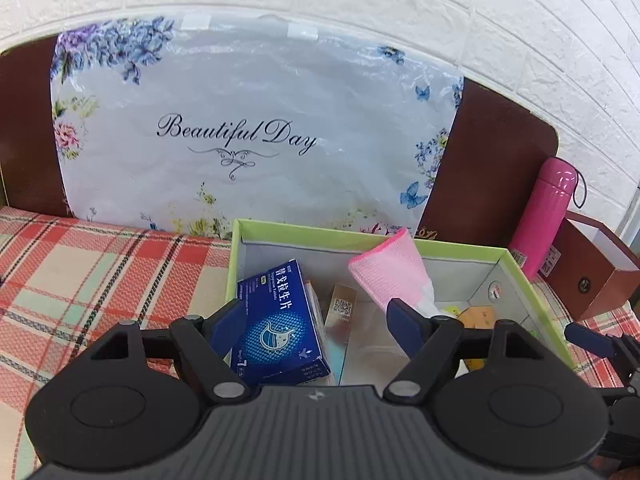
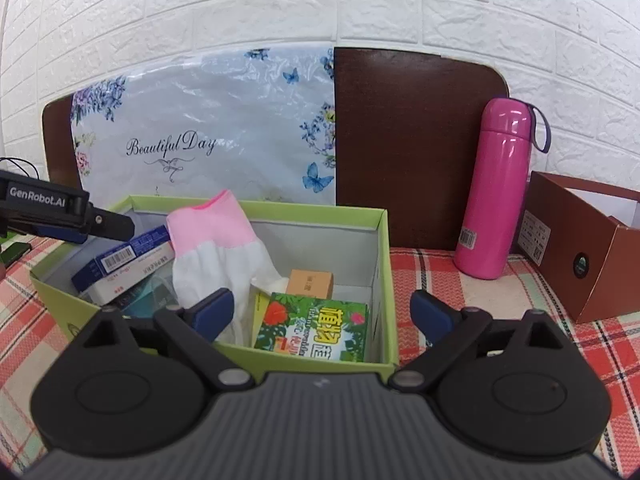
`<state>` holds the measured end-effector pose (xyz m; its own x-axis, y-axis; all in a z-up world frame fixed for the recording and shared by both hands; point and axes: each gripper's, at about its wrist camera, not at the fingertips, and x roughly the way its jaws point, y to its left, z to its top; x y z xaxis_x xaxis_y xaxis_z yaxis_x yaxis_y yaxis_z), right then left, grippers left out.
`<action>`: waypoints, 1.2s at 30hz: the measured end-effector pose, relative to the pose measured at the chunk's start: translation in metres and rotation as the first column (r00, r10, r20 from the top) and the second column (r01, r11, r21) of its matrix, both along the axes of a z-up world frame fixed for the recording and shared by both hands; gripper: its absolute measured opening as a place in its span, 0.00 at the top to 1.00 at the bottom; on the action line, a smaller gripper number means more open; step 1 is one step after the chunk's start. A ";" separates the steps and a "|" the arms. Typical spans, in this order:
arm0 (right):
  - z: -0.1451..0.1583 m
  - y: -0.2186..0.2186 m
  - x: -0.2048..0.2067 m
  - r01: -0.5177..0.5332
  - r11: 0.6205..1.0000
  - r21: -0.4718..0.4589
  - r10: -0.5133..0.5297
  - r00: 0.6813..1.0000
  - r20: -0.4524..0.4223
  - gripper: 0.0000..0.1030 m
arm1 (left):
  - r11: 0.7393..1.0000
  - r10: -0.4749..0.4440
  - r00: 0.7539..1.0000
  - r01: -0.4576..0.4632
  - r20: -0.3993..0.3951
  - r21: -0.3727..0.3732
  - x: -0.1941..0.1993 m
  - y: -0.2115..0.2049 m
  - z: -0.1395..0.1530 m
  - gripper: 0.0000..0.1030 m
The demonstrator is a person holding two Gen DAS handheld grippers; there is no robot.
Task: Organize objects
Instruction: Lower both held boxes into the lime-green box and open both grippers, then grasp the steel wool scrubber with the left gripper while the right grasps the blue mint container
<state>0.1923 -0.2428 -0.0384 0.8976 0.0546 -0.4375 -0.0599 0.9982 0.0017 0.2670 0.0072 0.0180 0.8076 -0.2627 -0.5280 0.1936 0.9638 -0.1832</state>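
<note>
We held both grippers over a green box (image 2: 382, 280) that sat on a plaid cloth (image 1: 100, 272), in front of a floral bag (image 1: 248, 128) leaning on a brown board (image 2: 412, 136) against a white brick wall (image 2: 320, 0).

The left gripper (image 1: 316, 322) stood with its jaws well apart and nothing clamped; its fingers straddled the near left part of the box, one outside the left wall, the other inside near the glove. Between them, in the box, a blue carton (image 1: 280, 320) leaned tilted, with a slim gold carton (image 1: 340, 320) just beside it on its right.

The right gripper (image 2: 324, 316) was also spread wide and empty. Its left finger was inside the box, in front of the glove; its right finger hung outside the right wall, over the cloth. Whether either finger touched the box we could not tell.

A pink-and-white glove (image 2: 220, 248) stood propped in the middle of the box, cuff up. To its right lay a green leafy packet (image 2: 316, 328), and behind that a small tan carton (image 2: 311, 283). At the left, a white carton (image 2: 116, 286) lay under the blue one.

Outside the box, a pink flask (image 2: 494, 192) stood upright on the right, near the board. Further right sat an open brown box (image 2: 580, 248), apart from the flask.
</note>
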 end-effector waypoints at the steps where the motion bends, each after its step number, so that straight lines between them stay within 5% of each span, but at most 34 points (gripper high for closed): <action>1: 0.003 0.000 -0.003 -0.001 1.000 0.001 0.001 1.000 0.006 0.05 | 1.000 -0.002 1.000 0.002 0.006 -0.005 -0.003 0.000 0.003 0.22; 21: 0.052 0.008 -0.070 -0.031 0.999 0.019 0.029 0.994 0.101 0.00 | 0.998 -0.027 0.999 0.025 0.033 0.049 -0.080 -0.013 0.037 0.22; 36: 0.048 0.010 -0.135 -0.059 0.997 0.041 0.054 0.993 0.106 0.00 | 0.996 -0.039 0.997 0.033 0.065 0.087 -0.140 -0.023 0.029 0.22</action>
